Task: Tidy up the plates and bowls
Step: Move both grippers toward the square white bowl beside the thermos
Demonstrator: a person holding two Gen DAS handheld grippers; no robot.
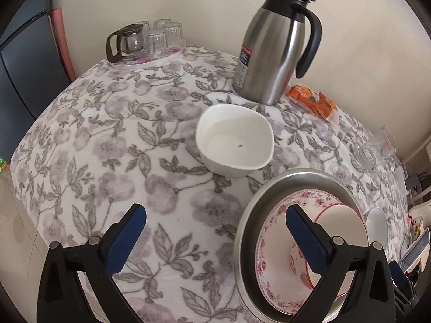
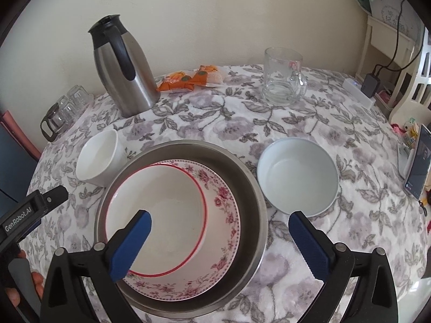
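A steel basin [image 2: 253, 188] holds a pink floral plate [image 2: 226, 207], and a red-rimmed white bowl [image 2: 167, 210] lies on that plate. A white squarish bowl [image 1: 234, 140] stands on the cloth to the basin's left, a pale round bowl [image 2: 297, 177] to its right. My right gripper [image 2: 220, 216] is open above the basin, its left finger over the red-rimmed bowl and nothing gripped. My left gripper [image 1: 215, 211] is open over the flowered cloth, with its right finger over the basin [image 1: 304, 173] and nothing between the fingers.
A steel thermos jug [image 1: 274, 51] stands behind the squarish bowl. Also on the round table are a tray of glasses with a glass teapot [image 1: 145, 40], orange snack packets [image 2: 188, 79] and a glass mug [image 2: 282, 78]. A phone [image 2: 419, 161] leans at the right edge.
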